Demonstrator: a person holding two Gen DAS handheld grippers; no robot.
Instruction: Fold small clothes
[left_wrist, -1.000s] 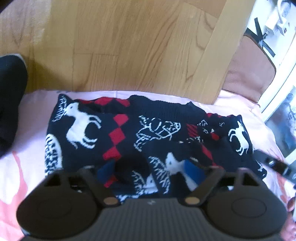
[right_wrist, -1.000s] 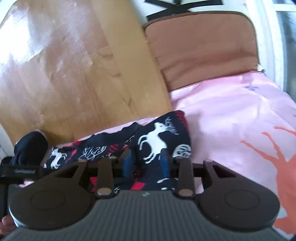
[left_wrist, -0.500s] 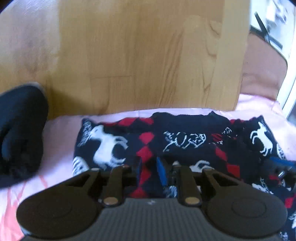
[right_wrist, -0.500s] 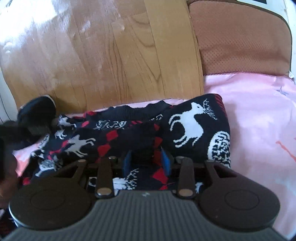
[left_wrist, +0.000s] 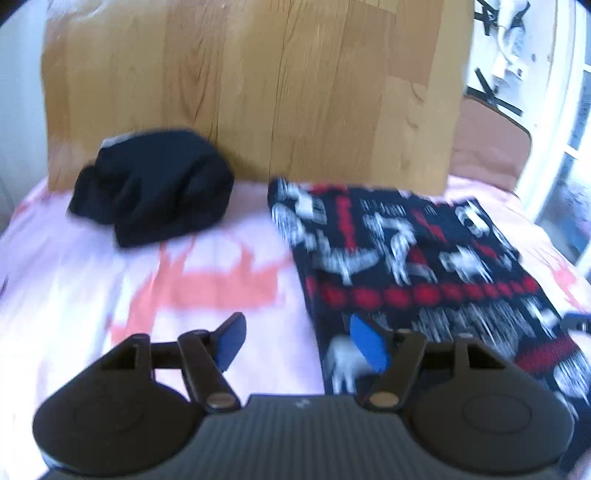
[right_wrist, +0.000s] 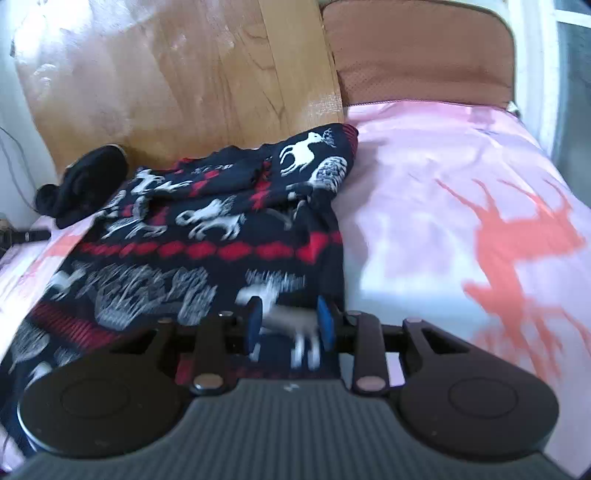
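Note:
A navy knitted sweater (left_wrist: 406, 258) with white reindeer and red diamond bands lies spread on the pink bed sheet (left_wrist: 110, 277); the right wrist view shows the same sweater (right_wrist: 184, 240) stretching back to the headboard. My left gripper (left_wrist: 300, 343) is over the sheet at the sweater's left edge, its jaws opening. Only the right blue pad (left_wrist: 369, 347) overlaps the knit, and nothing is pinched. My right gripper (right_wrist: 290, 325) holds the sweater's near right edge between its blue pads, its jaws closing a little.
A bundled black garment (left_wrist: 151, 184) lies against the wooden headboard (left_wrist: 258, 92), left of the sweater. A brown cushion (right_wrist: 417, 55) stands at the back right. The pink sheet (right_wrist: 461, 184) with coral deer prints runs right of the sweater. A window frame is at far right.
My left gripper closed on the sweater, then let go, opened and swung left over the sheet. My right gripper drew back with the sweater's edge, and the sweater now lies longer and flatter.

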